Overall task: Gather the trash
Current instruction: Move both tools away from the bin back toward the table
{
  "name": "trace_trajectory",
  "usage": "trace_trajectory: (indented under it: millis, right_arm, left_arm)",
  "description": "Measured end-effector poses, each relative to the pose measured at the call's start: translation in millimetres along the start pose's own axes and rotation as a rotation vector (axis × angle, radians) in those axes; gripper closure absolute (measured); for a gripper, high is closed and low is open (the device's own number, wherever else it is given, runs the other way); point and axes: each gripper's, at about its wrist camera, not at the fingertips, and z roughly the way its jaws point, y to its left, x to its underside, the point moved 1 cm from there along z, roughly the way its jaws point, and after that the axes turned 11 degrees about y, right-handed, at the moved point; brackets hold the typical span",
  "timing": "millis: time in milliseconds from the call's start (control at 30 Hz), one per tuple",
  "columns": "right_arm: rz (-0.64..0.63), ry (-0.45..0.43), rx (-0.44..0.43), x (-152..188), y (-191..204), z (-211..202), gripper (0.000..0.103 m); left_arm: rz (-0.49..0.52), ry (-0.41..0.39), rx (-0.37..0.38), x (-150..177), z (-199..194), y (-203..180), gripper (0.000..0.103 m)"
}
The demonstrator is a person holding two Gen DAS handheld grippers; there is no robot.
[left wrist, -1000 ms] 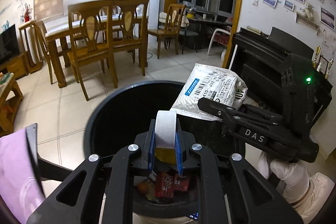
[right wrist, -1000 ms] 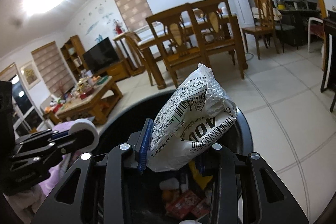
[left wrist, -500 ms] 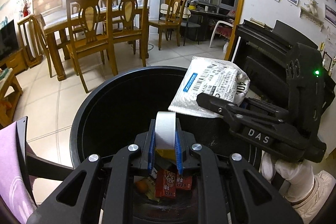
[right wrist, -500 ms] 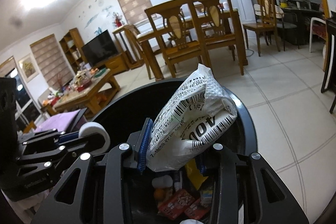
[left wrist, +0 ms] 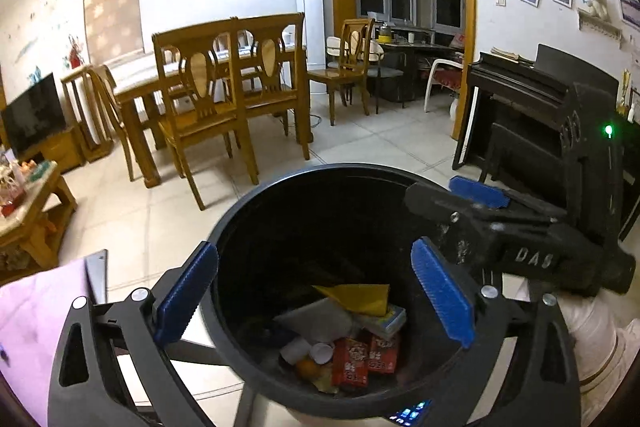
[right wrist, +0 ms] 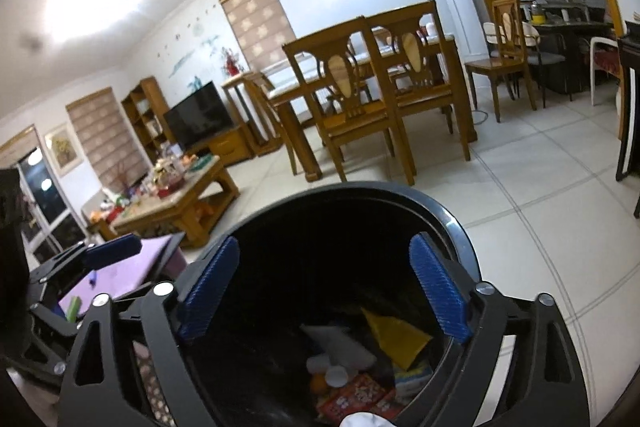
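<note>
A round black trash bin (left wrist: 320, 173) stands right under both grippers. At its bottom lie a yellow wrapper (left wrist: 354, 297), a white packet (left wrist: 316, 319), red packets (left wrist: 362, 359) and small white caps. My left gripper (left wrist: 314, 293) hangs over the bin's mouth, its jaws opening wide with nothing between the blue pads. From the right, my right gripper (left wrist: 452, 197) reaches over the rim, held by a white-gloved hand. In the right wrist view its jaws (right wrist: 323, 291) are opening too, empty above the same trash (right wrist: 396, 339). The left gripper (right wrist: 92, 263) shows at the left edge.
A wooden dining table with chairs (left wrist: 208, 87) stands beyond the bin on the tiled floor. A cluttered coffee table (right wrist: 172, 195) sits to the left, a purple stool (right wrist: 128, 275) close by the bin. A dark piano (left wrist: 520, 99) stands at the right wall.
Both grippers have opened wide. The tape roll has left the left jaws and the white printed packet has left the right jaws. The bin sits fuller in view.
</note>
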Motion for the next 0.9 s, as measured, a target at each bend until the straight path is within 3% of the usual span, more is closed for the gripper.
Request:
trace_trajectory:
  millis: [167,400,600,700,900]
  right_arm:
    - [0.009,-0.027,-0.018,3.2,11.3,-10.1,0.005]
    - [0.036,-0.007,-0.034,0.8,37.4,-9.6,0.005]
    - [-0.145,-0.09,-0.001,2.9,87.2,-13.0,0.005]
    - [-0.172,-0.127,-0.057,5.6,107.9,-15.1,0.005]
    - [-0.229,-0.039,-0.125,7.9,164.7,4.3,0.005]
  left_arm:
    - [-0.014,-0.011,-0.021,8.0,-16.3,10.6,0.005]
    - [-0.068,-0.034,-0.067,21.6,-47.1,44.0,0.005]
    - [-0.111,-0.053,-0.112,39.0,-73.5,76.3,0.005]
    - [-0.137,-0.06,-0.132,47.8,-86.8,93.9,0.005]
    - [-0.191,-0.062,-0.199,75.6,-112.3,134.8,0.005]
